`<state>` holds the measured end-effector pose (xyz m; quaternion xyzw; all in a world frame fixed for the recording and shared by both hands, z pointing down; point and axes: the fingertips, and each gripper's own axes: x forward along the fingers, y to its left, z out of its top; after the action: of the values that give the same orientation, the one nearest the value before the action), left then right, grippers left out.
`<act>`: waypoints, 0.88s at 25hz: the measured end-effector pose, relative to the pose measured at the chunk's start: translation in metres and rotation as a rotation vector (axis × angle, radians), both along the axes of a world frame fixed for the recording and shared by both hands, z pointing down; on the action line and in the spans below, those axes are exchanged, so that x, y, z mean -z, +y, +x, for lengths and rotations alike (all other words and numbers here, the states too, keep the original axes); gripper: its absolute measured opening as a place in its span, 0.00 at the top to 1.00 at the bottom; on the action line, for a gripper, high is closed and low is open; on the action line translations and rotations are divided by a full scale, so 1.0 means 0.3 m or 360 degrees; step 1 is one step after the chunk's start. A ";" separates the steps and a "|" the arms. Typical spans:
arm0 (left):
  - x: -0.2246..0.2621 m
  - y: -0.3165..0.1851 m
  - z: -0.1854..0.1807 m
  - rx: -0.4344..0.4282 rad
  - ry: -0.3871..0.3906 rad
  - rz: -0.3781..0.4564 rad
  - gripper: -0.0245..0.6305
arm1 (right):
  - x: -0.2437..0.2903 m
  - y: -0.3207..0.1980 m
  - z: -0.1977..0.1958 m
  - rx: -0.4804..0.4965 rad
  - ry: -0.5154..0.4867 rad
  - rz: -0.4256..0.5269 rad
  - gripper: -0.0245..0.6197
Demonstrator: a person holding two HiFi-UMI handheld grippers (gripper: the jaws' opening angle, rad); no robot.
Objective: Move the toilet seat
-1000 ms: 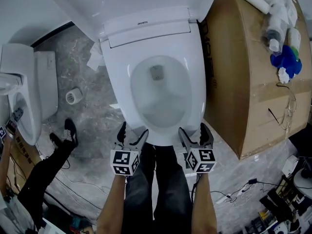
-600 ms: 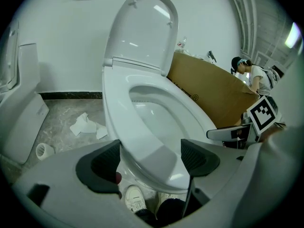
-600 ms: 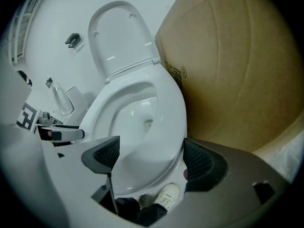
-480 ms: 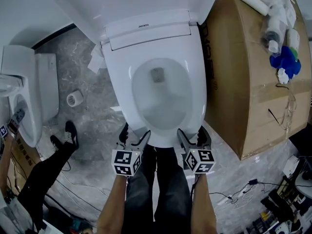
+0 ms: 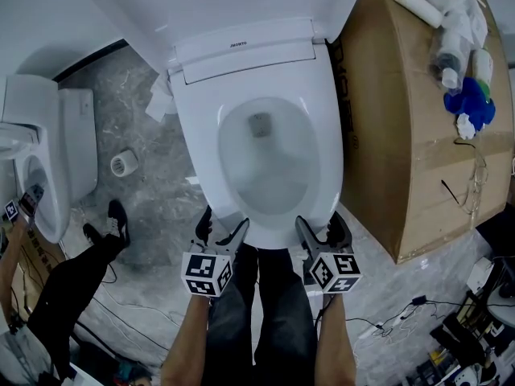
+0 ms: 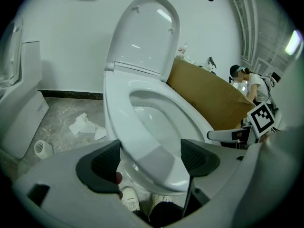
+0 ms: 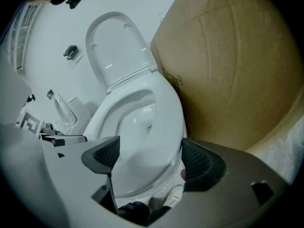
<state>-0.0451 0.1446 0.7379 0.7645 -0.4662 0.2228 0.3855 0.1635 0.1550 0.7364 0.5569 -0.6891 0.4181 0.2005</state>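
Between both parted jaws, seemingly untouched: seat (image 5: 193, 139).

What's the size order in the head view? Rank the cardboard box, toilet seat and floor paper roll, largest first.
1. Cardboard box, though its top sits nearer the camera.
2. Toilet seat.
3. Paper roll, by far the smallest.

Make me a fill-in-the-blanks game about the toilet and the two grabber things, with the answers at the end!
The toilet lid is tipped ___, not down.
The left gripper and the right gripper both have their jaws ___, with the front edge of the seat between them.
The big box is the colour ___.

Missing words: up; open; brown.
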 end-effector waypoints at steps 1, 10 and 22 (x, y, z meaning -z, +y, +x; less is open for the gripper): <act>0.010 -0.003 -0.001 0.0015 0.0006 0.0001 0.37 | 0.012 -0.001 0.003 -0.0009 -0.0002 0.0011 0.35; 0.101 -0.013 -0.004 0.0043 0.0011 0.0050 0.37 | 0.125 -0.010 0.002 -0.0050 -0.0048 0.0094 0.35; 0.244 -0.043 -0.015 0.0122 0.0033 0.0127 0.37 | 0.305 -0.037 -0.003 -0.0105 -0.0106 0.0235 0.35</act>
<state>-0.0495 0.1317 0.6648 0.7632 -0.4995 0.1812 0.3677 0.1626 0.1438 0.6450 0.5784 -0.7056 0.3908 0.1221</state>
